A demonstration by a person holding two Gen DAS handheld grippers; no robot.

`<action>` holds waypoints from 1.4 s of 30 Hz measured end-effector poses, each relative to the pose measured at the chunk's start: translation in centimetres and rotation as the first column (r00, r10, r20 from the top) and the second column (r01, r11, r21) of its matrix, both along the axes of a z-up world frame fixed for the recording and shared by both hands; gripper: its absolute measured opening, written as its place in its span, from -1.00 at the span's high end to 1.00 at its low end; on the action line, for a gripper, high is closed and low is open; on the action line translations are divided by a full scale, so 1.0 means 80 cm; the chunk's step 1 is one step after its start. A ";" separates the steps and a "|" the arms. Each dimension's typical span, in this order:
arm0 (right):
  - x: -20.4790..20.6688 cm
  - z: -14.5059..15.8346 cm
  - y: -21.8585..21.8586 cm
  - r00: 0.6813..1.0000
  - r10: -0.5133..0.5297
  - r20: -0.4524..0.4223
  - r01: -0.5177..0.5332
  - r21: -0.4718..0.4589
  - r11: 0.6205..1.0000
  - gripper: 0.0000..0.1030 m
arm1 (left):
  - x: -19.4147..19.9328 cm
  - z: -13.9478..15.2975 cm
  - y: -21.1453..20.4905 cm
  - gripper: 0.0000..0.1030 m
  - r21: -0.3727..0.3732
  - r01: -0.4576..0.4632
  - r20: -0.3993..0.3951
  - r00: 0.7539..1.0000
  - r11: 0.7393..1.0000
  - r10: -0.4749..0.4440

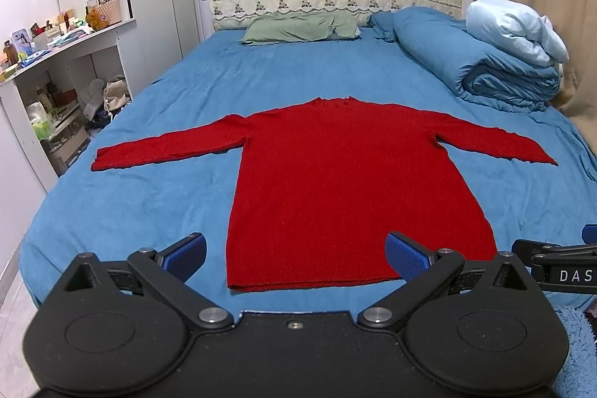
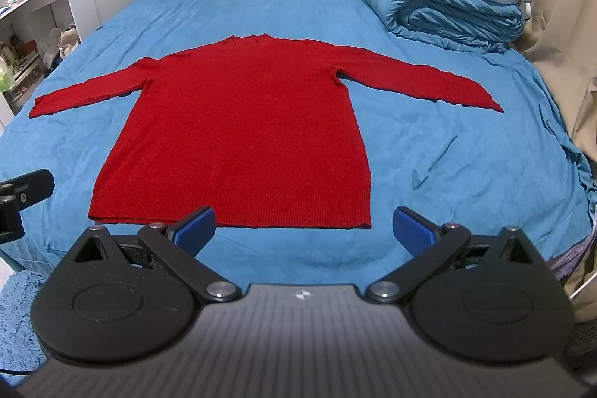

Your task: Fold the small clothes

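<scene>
A red long-sleeved sweater (image 1: 347, 174) lies flat on the blue bed sheet (image 1: 149, 196), both sleeves spread out, hem toward me. It also shows in the right wrist view (image 2: 238, 129). My left gripper (image 1: 296, 254) is open and empty, hovering just above the hem's left part. My right gripper (image 2: 304, 230) is open and empty, near the hem's right corner. The right gripper's body shows at the right edge of the left wrist view (image 1: 559, 267).
A rolled blue duvet (image 1: 485, 62) with a pale blue pillow (image 1: 515, 28) lies at the bed's back right. A green pillow (image 1: 298, 28) lies by the headboard. Cluttered white shelves (image 1: 63, 81) stand left of the bed. A curtain (image 2: 559, 6) hangs at the right.
</scene>
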State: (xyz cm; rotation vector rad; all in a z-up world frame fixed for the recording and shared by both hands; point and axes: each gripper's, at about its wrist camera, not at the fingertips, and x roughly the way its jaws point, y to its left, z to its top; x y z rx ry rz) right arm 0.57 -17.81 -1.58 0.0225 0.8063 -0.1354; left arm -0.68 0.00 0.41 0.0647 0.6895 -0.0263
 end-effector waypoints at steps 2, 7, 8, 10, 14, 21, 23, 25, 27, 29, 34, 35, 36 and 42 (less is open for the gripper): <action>0.000 0.001 0.001 1.000 0.000 0.001 0.000 0.001 1.000 -1.00 | 0.000 0.000 0.000 -1.00 0.001 0.000 0.000 1.000 1.000 0.000; 0.001 0.002 0.001 1.000 0.000 0.001 0.000 0.002 1.000 -1.00 | -0.001 0.001 -0.001 -1.00 0.003 0.000 0.003 1.000 1.000 0.000; 0.000 0.000 0.001 1.000 0.001 0.001 -0.001 0.001 1.000 -1.00 | -0.002 0.001 0.000 -1.00 0.003 -0.001 0.002 1.000 1.000 0.001; 0.001 0.002 0.002 1.000 0.001 0.001 -0.001 0.000 1.000 -1.00 | -0.002 0.001 0.000 -1.00 0.002 -0.001 0.003 1.000 1.000 0.001; 0.000 -0.001 0.000 1.000 0.001 0.002 -0.001 0.001 1.000 -1.00 | -0.002 0.002 0.000 -1.00 0.003 0.000 0.002 1.000 1.000 0.000; -0.002 0.003 0.004 1.000 0.002 0.005 -0.002 0.001 1.000 -1.00 | -0.002 0.002 0.000 -1.00 0.002 -0.001 0.002 1.000 1.000 0.001; -0.002 0.003 0.005 1.000 0.002 0.005 -0.002 0.000 1.000 -1.00 | -0.003 0.002 0.000 -1.00 0.001 -0.001 0.003 1.000 1.000 0.001; -0.001 0.005 0.006 1.000 0.003 0.005 -0.003 -0.001 1.000 -1.00 | -0.002 0.002 0.001 -1.00 0.001 -0.003 0.003 1.000 1.000 0.003; -0.001 0.003 0.004 1.000 0.002 0.005 -0.002 0.001 1.000 -1.00 | -0.002 0.002 0.001 -1.00 0.001 -0.004 0.003 1.000 1.000 0.004; -0.001 0.004 0.004 1.000 0.003 0.005 -0.003 0.002 1.000 -1.00 | -0.002 0.002 0.001 -1.00 0.001 -0.004 0.004 1.000 1.000 0.004; 0.002 0.006 0.004 1.000 -0.001 0.007 0.001 0.002 1.000 -1.00 | 0.002 0.003 0.000 -1.00 -0.001 -0.001 0.004 1.000 1.000 0.001; 0.006 0.008 0.002 1.000 -0.004 0.008 0.004 0.003 1.000 -1.00 | 0.007 0.005 0.000 -1.00 -0.002 0.001 0.006 1.000 1.000 -0.001; 0.009 0.009 0.000 1.000 -0.008 0.011 0.008 0.003 1.000 -1.00 | 0.013 0.008 -0.001 -1.00 -0.001 0.001 0.014 1.000 1.000 -0.001; 0.064 0.022 -0.032 0.997 -0.069 0.030 0.069 0.000 0.998 -1.00 | 0.078 0.025 -0.020 -1.00 0.007 0.036 0.049 0.998 0.999 -0.036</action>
